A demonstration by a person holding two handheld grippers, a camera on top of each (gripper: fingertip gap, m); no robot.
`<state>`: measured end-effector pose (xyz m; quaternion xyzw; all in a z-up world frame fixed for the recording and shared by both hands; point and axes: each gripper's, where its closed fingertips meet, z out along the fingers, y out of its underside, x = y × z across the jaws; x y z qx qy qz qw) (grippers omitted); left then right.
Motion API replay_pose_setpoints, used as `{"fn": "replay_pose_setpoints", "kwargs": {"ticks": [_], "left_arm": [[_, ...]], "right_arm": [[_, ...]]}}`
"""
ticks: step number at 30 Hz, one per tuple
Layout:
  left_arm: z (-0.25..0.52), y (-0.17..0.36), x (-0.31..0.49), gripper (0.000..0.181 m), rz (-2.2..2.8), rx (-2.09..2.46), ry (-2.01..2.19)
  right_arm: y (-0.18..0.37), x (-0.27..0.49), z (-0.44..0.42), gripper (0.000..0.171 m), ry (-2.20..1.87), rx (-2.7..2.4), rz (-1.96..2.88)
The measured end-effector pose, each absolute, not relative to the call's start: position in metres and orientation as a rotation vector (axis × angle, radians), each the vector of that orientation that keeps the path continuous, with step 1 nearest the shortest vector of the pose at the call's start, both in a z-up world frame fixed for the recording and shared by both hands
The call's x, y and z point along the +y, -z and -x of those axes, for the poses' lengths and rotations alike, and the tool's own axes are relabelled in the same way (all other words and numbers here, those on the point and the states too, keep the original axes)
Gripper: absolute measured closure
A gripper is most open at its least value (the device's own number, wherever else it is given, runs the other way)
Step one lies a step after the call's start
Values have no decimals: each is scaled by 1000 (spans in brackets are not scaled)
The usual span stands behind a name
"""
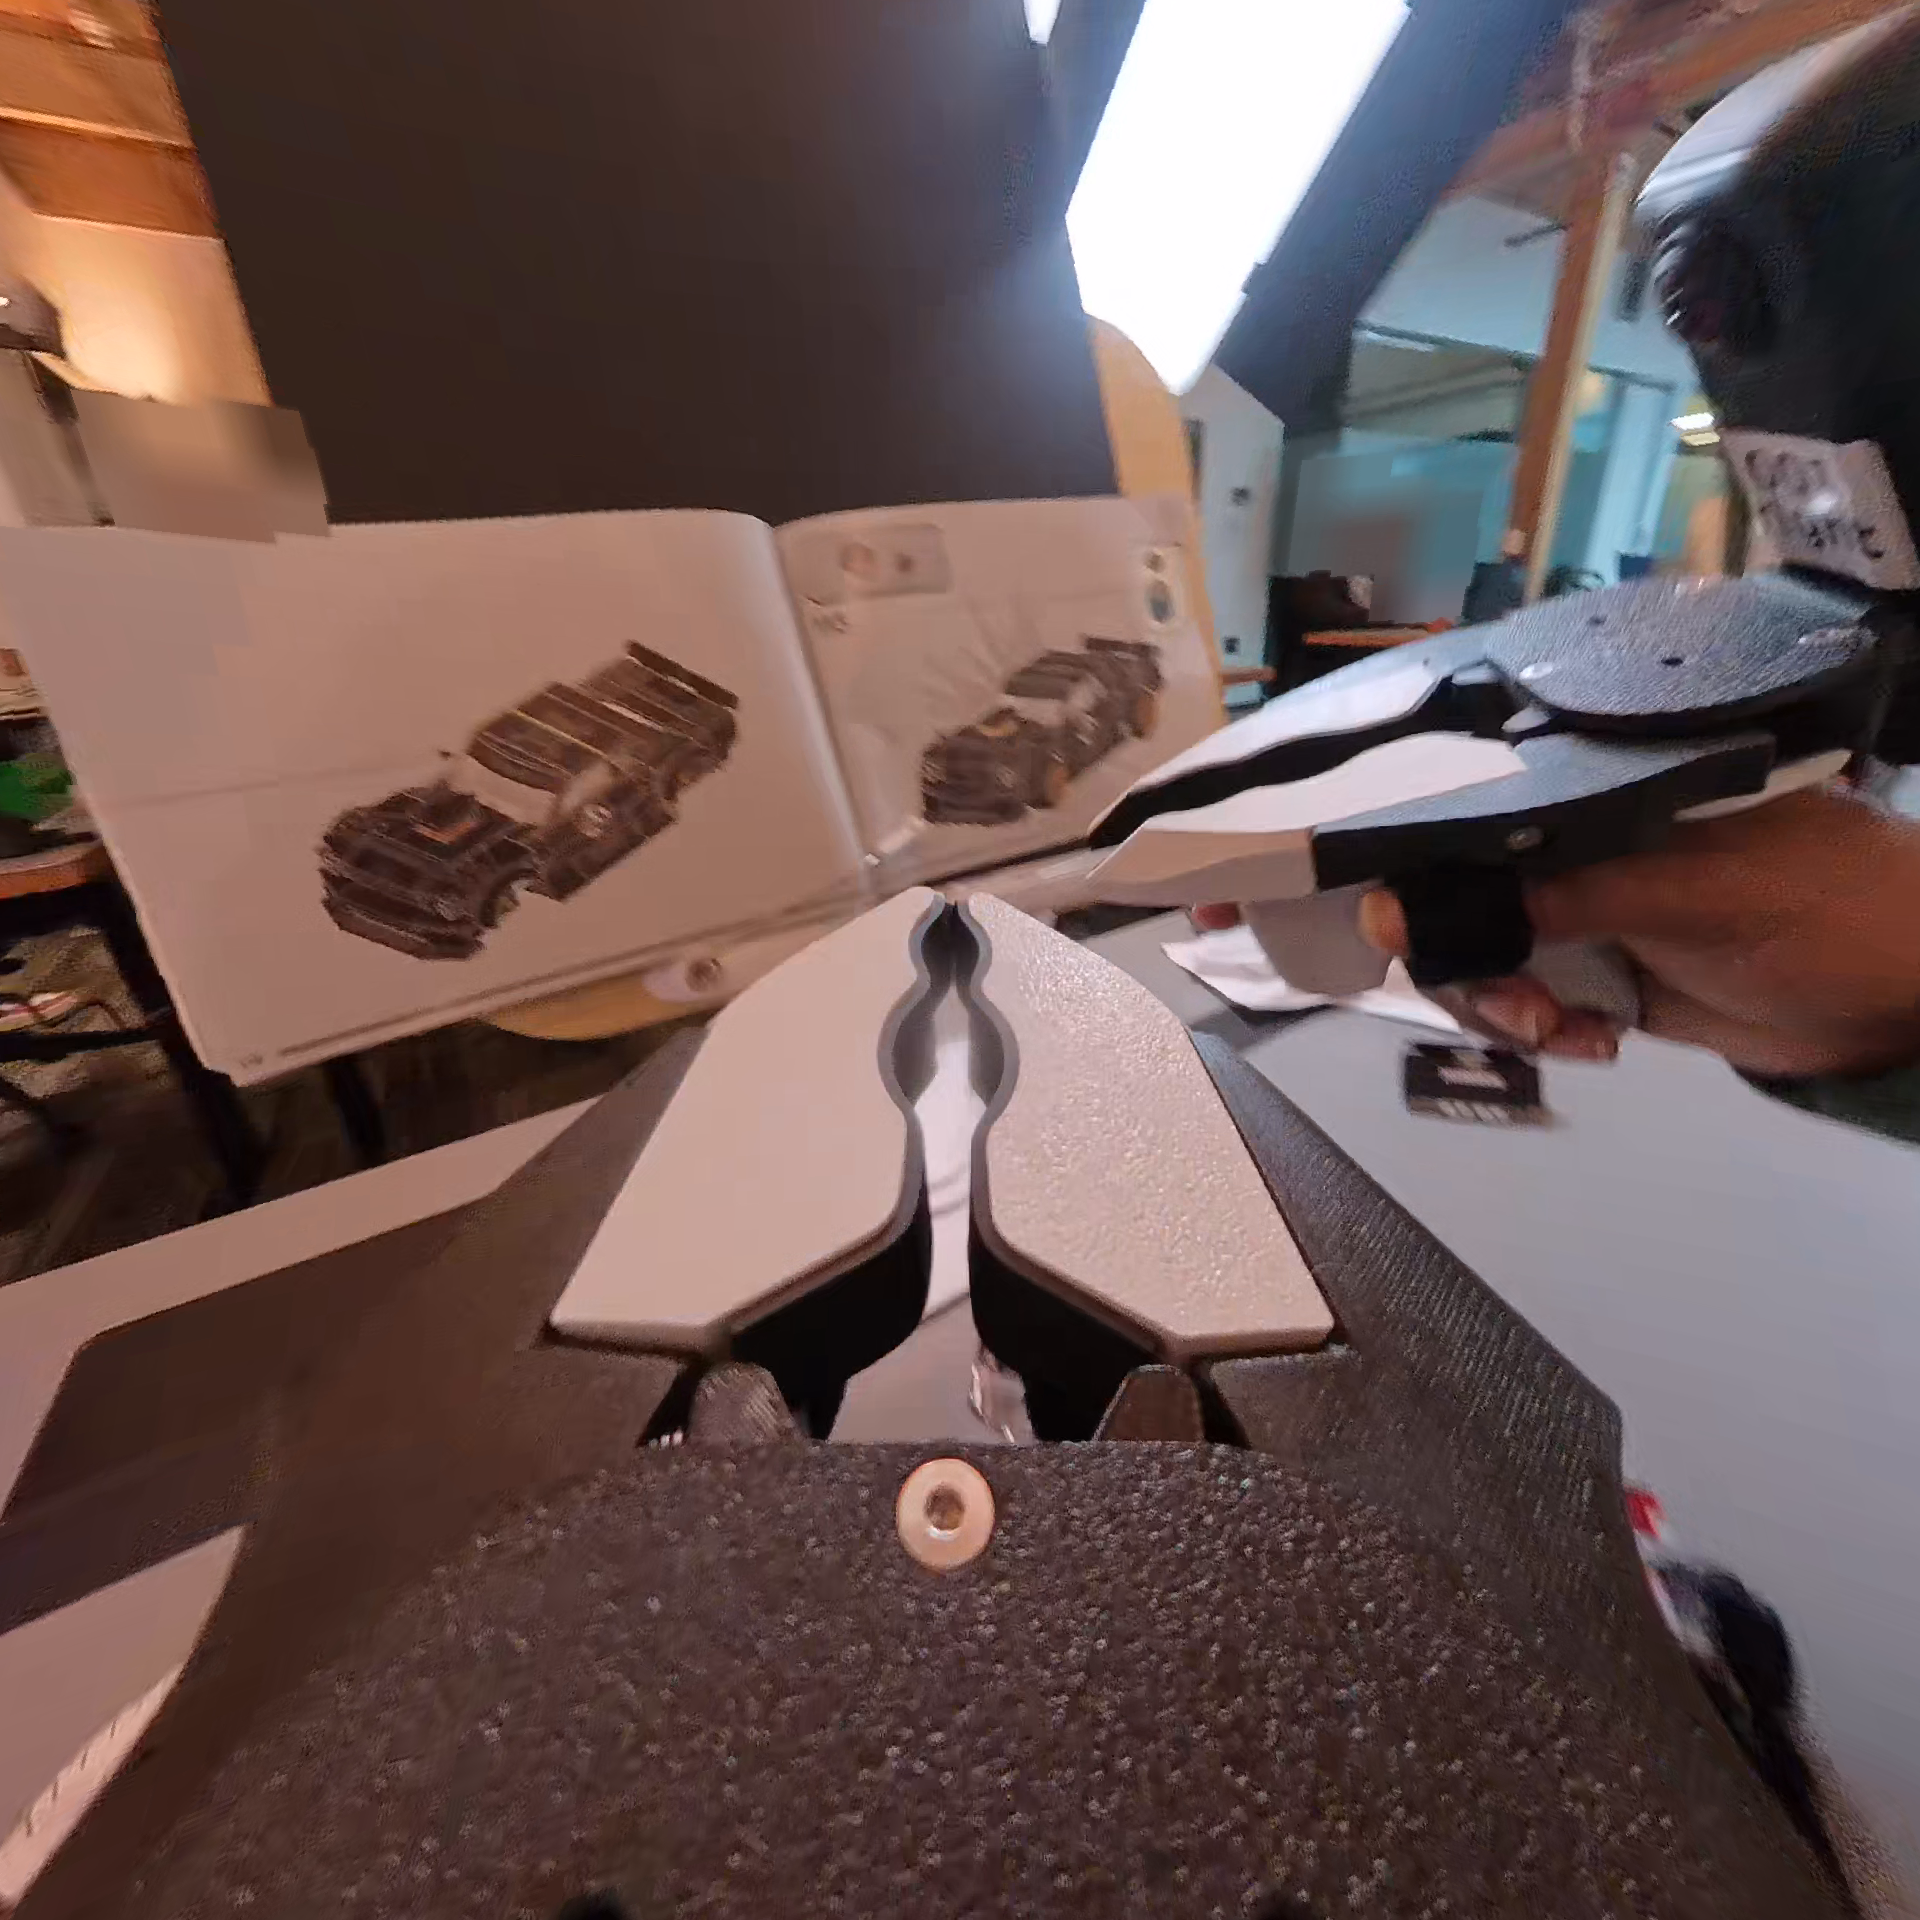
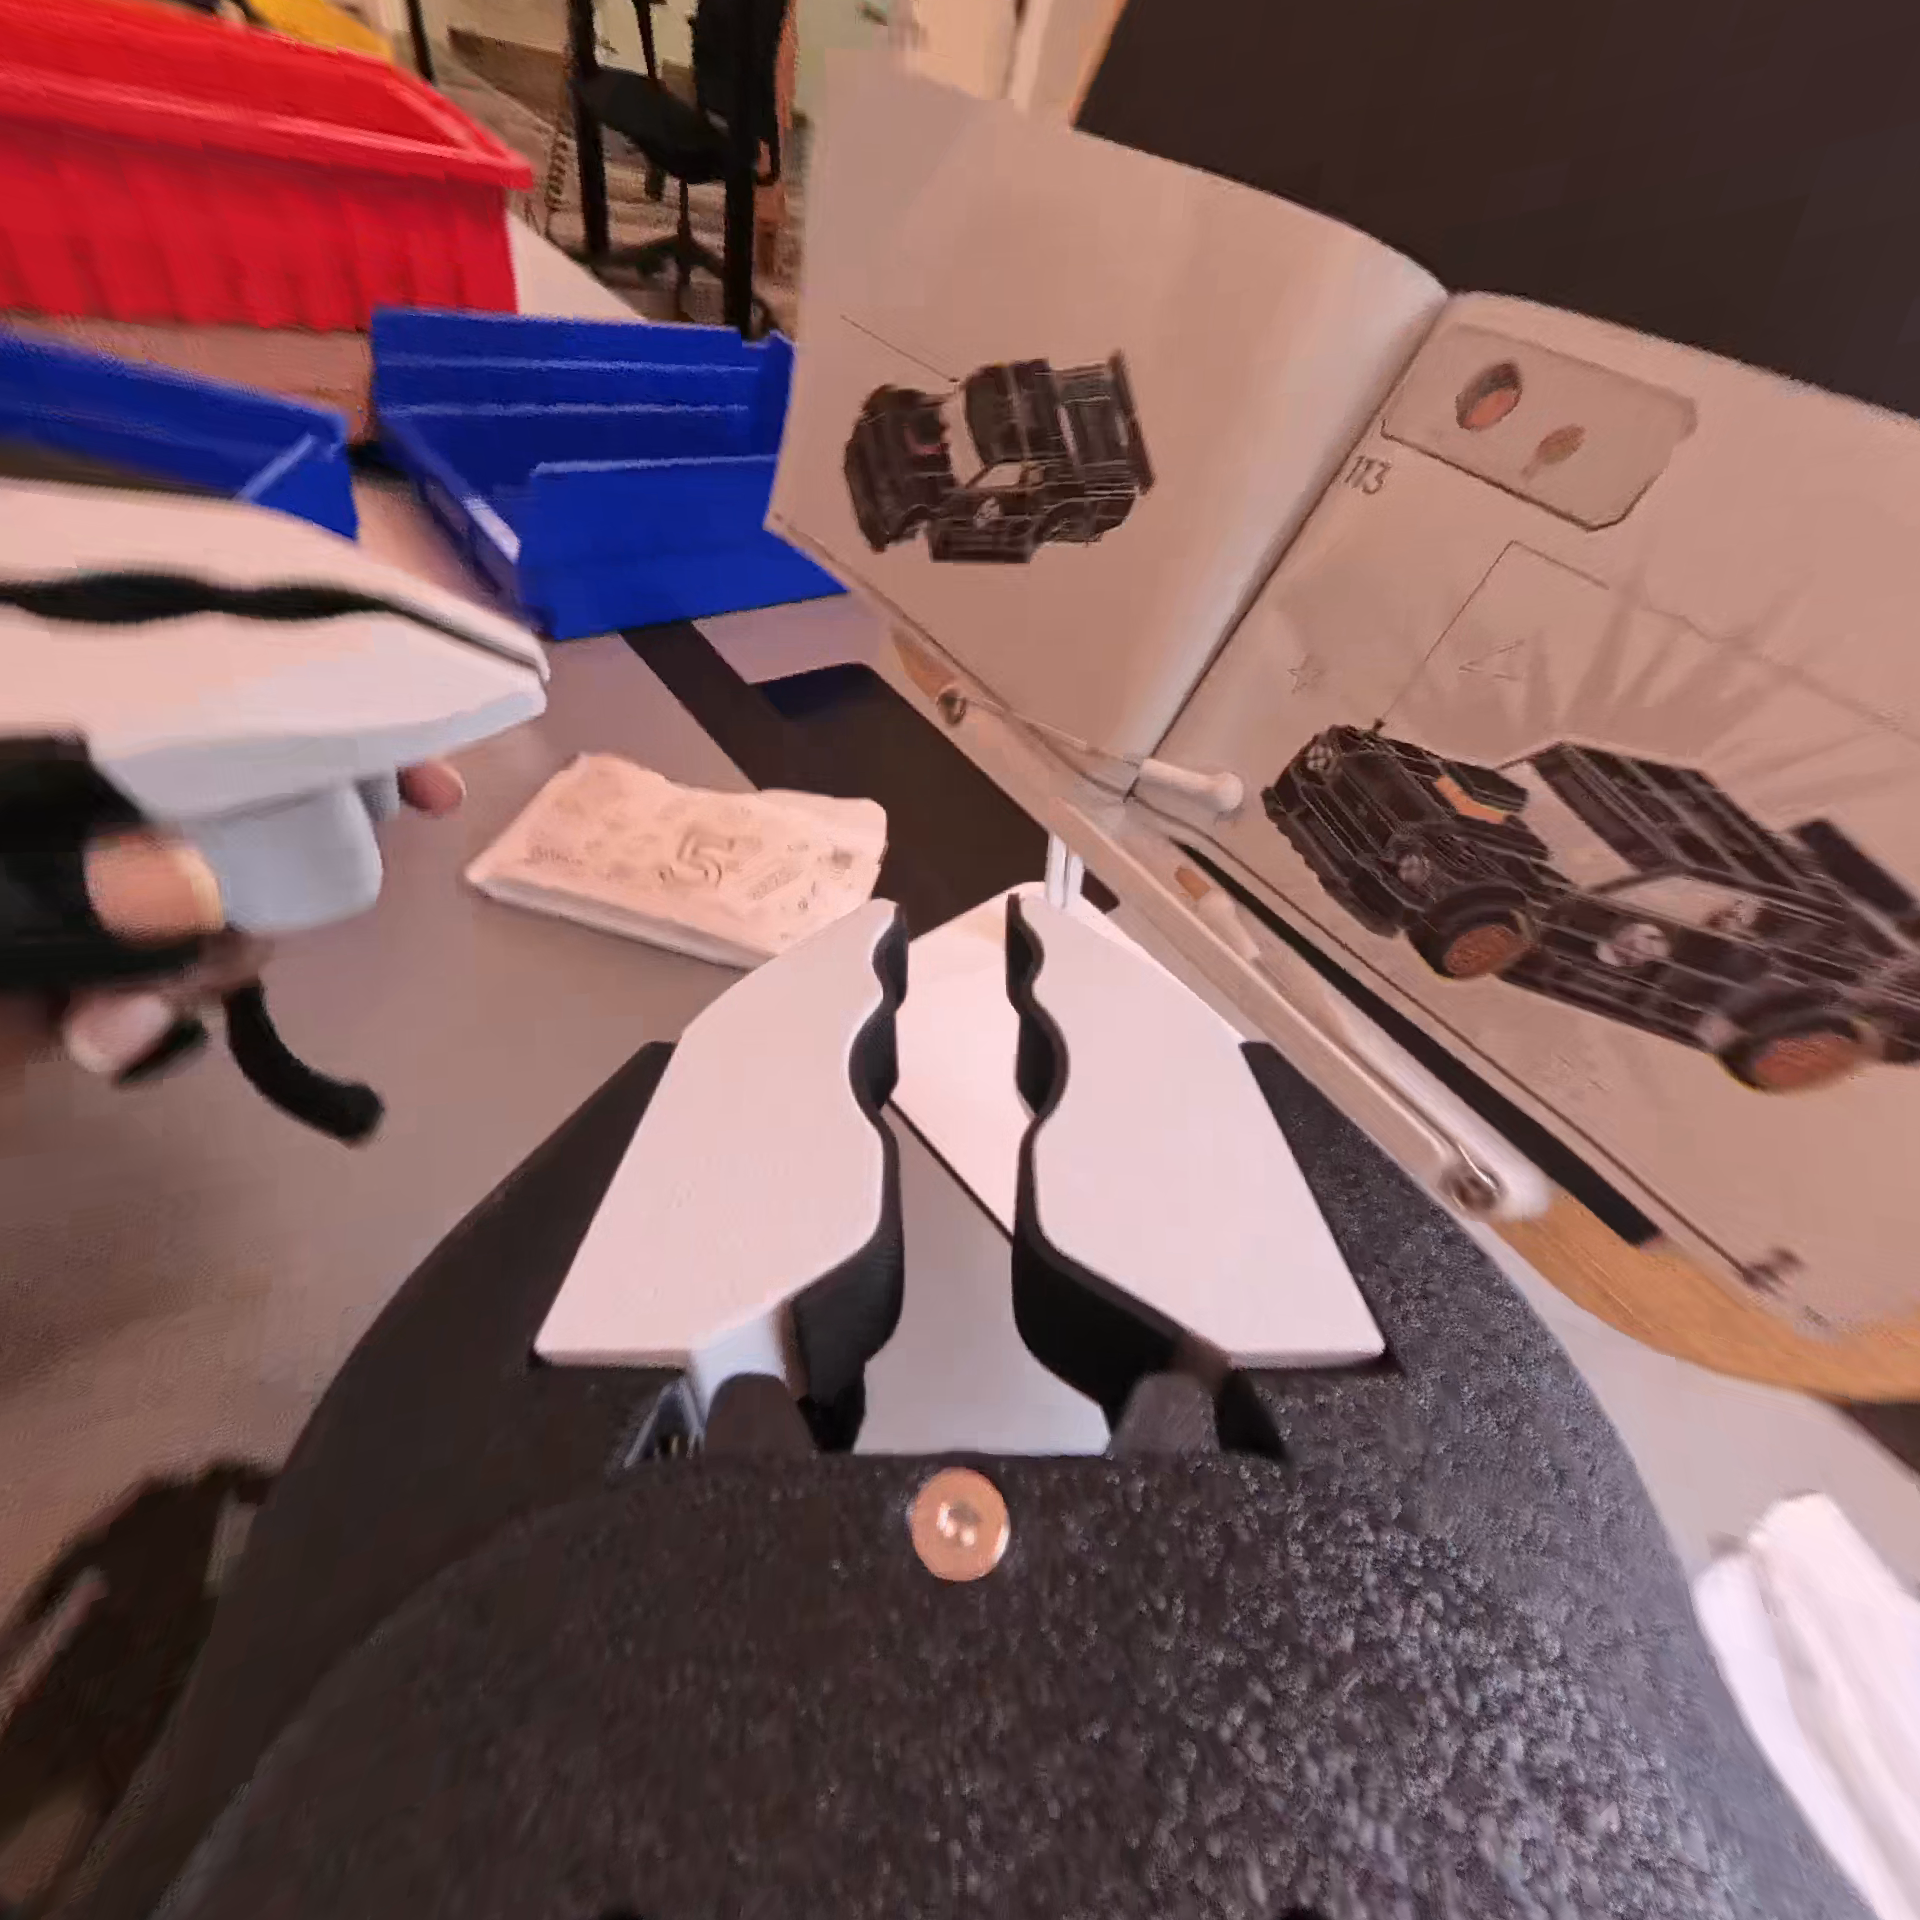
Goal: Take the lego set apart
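Note:
My left gripper (image 1: pixel 948 914) is shut, its two fingertips touching with nothing between them; it also shows at the left of the right wrist view (image 2: pixel 525 675). My right gripper (image 2: pixel 958 914) is open with a narrow gap and nothing between its pads. It shows in the left wrist view (image 1: pixel 1096 844), held in a hand just right of my left fingertips. Both grippers are in the air in front of an open instruction booklet (image 1: pixel 499 727) (image 2: pixel 1091 436) with pictures of a black car. A small black flat piece (image 1: pixel 1470 1083) lies on the grey table (image 1: pixel 1558 1299). A blurred dark object (image 1: pixel 1714 1642) sits at the lower right.
The booklet leans on a wooden stand (image 2: pixel 1683 1320). A white paper packet (image 2: pixel 686 852) lies on the table. Two blue bins (image 2: pixel 623 468) (image 2: pixel 166 426) and a red bin (image 2: pixel 229 208) stand at the back left. White paper (image 1: pixel 1247 971) lies under the right gripper. About 8 cm separates my left fingertips from my right.

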<state>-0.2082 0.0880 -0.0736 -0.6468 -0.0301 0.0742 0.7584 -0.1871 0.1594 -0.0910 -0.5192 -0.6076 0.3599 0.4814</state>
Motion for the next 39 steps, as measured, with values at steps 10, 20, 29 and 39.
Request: {"fn": "replay_pose_setpoints", "kwargs": {"ticks": [10,20,29,39], "left_arm": [[260,103,94,181,1412,-200,-218],[274,113,99,181,1448,-254,-183],[380,114,149,148,1453,-514,-103],[382,96,166,181,1445,-466,-119]], "right_arm": [[111,203,254,145,-1084,-1178,1681],[92,202,273,159,-1216,-956,1716],[92,214,257,171,-882,-1042,1633],[80,203,234,171,-874,-1114,1476]]}}
